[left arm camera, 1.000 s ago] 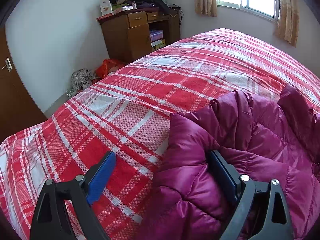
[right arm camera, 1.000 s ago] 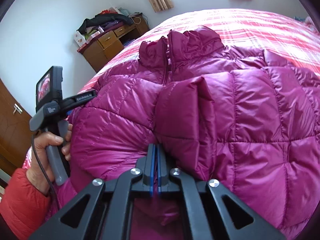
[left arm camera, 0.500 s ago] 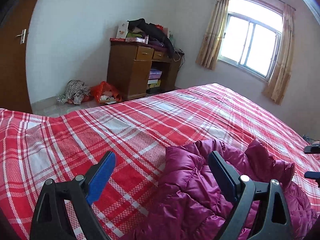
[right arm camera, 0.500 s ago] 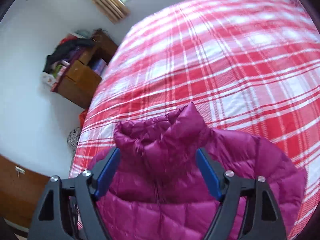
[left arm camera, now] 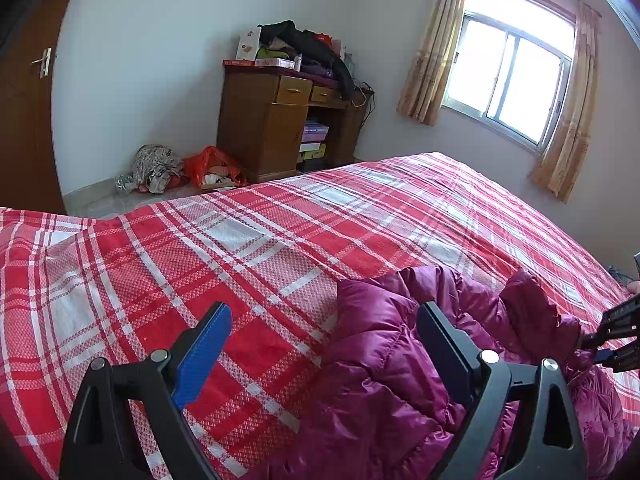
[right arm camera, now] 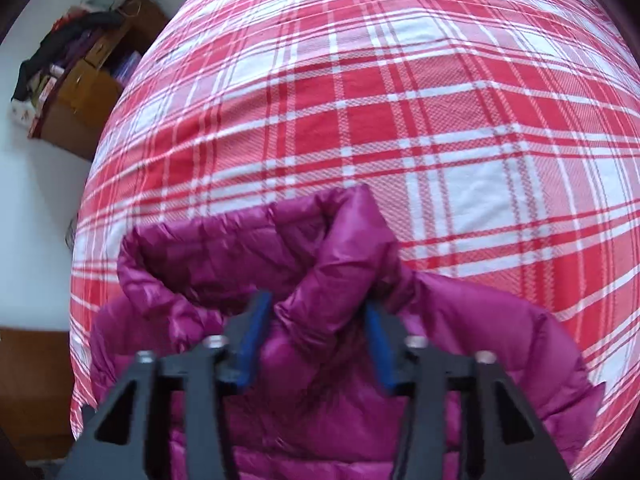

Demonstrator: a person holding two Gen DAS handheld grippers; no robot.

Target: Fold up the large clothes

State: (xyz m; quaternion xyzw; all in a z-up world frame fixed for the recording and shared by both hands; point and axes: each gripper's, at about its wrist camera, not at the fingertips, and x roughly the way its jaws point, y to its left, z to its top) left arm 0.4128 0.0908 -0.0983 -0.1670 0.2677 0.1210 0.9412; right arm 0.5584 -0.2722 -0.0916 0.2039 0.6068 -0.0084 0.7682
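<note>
A home bedroom: wide bed (left arm camera: 280, 248) under red plaid cover, cluttered wooden dresser (left arm camera: 272, 128), curtained window (left arm camera: 512, 80), brown door (left arm camera: 24, 120), bags on floor (left arm camera: 212, 166).

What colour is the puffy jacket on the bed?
The puffy jacket is magenta-purple, clearest in the right wrist view.

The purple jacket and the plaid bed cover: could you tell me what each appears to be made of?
The purple jacket looks like a thin, shiny synthetic shell, probably nylon or polyester, over soft filling: it has a glossy sheen, stitched quilting and puffy folds. The plaid bed cover looks like matte woven cloth, perhaps cotton: its red and white checks show a fine, grainy weave and no shine.
</note>
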